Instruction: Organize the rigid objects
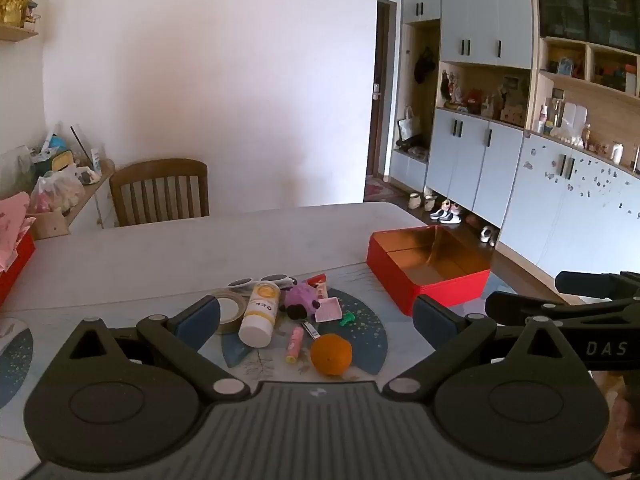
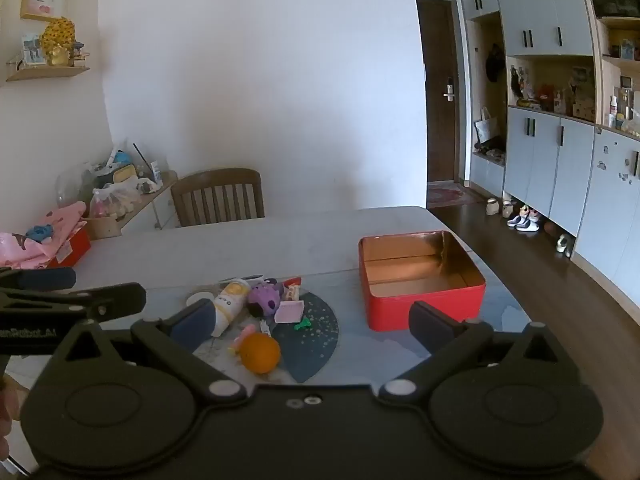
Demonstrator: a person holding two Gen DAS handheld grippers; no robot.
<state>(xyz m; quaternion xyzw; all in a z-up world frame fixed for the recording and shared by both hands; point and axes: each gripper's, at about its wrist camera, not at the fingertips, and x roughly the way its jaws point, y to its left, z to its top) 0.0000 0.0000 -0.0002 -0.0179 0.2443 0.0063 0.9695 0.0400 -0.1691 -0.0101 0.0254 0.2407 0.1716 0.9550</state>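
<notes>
The pile of small things lay near the desk's near edge, about midway along it, on a dark blue mat. It held an orange closest to the near edge, a white bottle with a yellow label lying on its side, a tape roll touching the bottle, sunglasses at the far side, a purple toy, a pink tray, a pink tube and a green bit. Several overlapped, so their exact contacts could not be told.

The red tin stood open and empty toward the desk's right edge, apart from the pile, its corner close to that edge.

Both tongs stood wide with nothing between them: the left tongs hovered over the pile, the right tongs hung between pile and tin, tilted downward.

Risks, as I judged them: the orange and the lying bottle could roll off the near edge if nudged. Closing on one crowded piece might drag neighbours along or scatter them. The toy looked soft and might be taken by mistake. The tin, near the right edge, could slide or tip if a drop struck its wall. The two tongs, close together, could collide.

A chair stood at the far edge.
</notes>
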